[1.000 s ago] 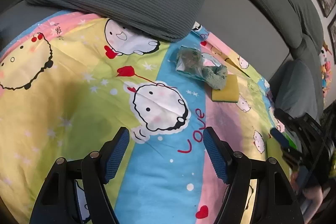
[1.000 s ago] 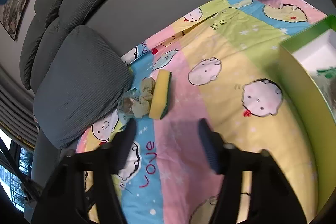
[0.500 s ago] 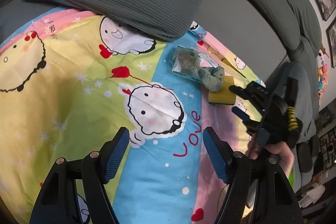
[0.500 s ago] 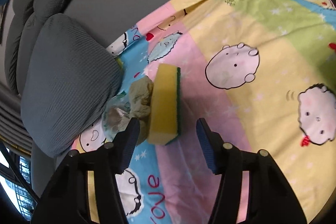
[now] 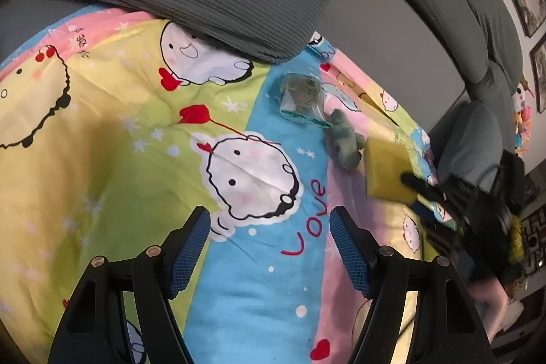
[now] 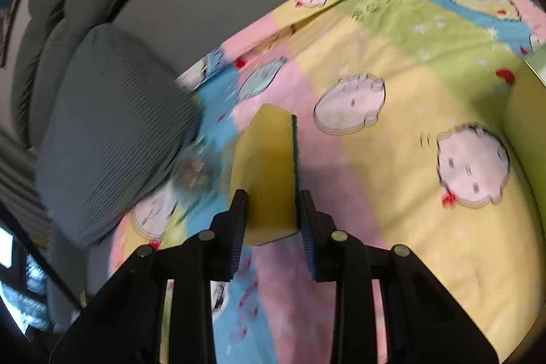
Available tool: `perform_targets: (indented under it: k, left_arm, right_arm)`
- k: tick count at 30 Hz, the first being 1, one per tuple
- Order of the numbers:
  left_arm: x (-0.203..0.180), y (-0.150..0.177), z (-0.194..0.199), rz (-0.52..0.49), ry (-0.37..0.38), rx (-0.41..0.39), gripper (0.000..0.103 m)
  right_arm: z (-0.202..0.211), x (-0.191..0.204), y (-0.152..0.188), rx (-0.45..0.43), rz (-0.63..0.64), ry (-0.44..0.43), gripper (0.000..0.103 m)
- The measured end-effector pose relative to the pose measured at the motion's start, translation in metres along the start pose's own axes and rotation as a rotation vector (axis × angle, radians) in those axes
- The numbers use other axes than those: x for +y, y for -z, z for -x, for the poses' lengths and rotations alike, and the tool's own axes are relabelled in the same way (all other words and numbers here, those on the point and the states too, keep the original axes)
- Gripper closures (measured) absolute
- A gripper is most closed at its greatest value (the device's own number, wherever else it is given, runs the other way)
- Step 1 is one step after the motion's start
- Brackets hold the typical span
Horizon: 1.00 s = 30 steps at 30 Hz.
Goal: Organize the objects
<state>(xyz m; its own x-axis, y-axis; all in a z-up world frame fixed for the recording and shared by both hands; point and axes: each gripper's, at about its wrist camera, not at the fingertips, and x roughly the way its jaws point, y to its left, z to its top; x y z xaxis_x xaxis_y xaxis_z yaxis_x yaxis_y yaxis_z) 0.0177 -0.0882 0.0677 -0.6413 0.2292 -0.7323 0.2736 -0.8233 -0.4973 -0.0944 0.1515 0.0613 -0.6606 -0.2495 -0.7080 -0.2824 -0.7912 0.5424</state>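
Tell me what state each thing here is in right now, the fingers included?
Sponge: pinched on its sides, yellow with a green scrub face.
Right gripper: fingers have just been closing, now shut on the sponge.
Left gripper: fingers open, nothing between them, over the blanket.
Clear bag: lying flat on the blanket.
Green cloth: crumpled, beside the bag.
Green box: only an edge shows.

The yellow sponge [image 6: 264, 173] with a dark green scouring face stood on edge, clamped between two black pads. A crumpled grey-green cloth [image 5: 344, 142] lay just beside it on the cartoon-print sheet [image 5: 102, 132], and a clear bag [image 5: 303, 99] of greenish contents lay against the cloth
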Motion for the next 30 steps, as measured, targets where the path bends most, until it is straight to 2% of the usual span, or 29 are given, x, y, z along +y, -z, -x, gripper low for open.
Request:
perform_targets:
  k: [2,5,10,12,13,14,15,18,21,22,25,30]
  left_arm:
    - [-0.001,0.002,0.000,0.001,0.003,0.001,0.030]
    - [-0.005,0.005,-0.001,-0.002,0.009,0.011,0.030]
    - [-0.014,0.015,-0.006,-0.033,0.001,0.042,0.030]
    - [-0.018,0.019,-0.009,-0.048,0.002,0.056,0.030]
    - [-0.019,0.021,-0.010,-0.054,0.008,0.062,0.030]
    - [-0.020,0.022,-0.011,-0.057,0.012,0.067,0.030]
    - [-0.022,0.024,-0.012,-0.059,0.017,0.074,0.030]
    - [-0.025,0.027,-0.017,-0.064,0.028,0.095,0.030]
    - [-0.031,0.030,-0.021,-0.078,0.055,0.110,0.030]
    - [-0.033,0.031,-0.022,-0.082,0.067,0.115,0.030]
    - [-0.042,0.034,-0.027,-0.096,0.100,0.132,0.030]
    - [-0.057,0.040,-0.041,-0.113,0.130,0.178,0.030]
  right_arm:
    - [0.010,0.004,0.013,0.074,0.038,-0.020,0.074]
    - [0.020,0.007,0.035,0.131,0.081,-0.048,0.072]
    - [0.019,0.008,0.064,0.215,0.171,-0.014,0.070]
    - [0.018,0.002,0.068,0.232,0.173,0.022,0.060]
    - [0.019,-0.002,0.068,0.230,0.168,0.042,0.047]
    - [0.021,-0.005,0.068,0.220,0.164,0.062,0.040]
    - [0.024,-0.007,0.066,0.204,0.165,0.080,0.039]
    - [0.035,-0.013,0.060,0.159,0.169,0.093,0.038]
    - [0.039,-0.020,0.054,0.131,0.151,0.053,0.038]
    - [0.039,-0.019,0.052,0.128,0.152,0.047,0.042]
    - [0.034,-0.019,0.050,0.130,0.162,0.034,0.061]
    - [0.027,-0.018,0.050,0.153,0.166,0.009,0.061]
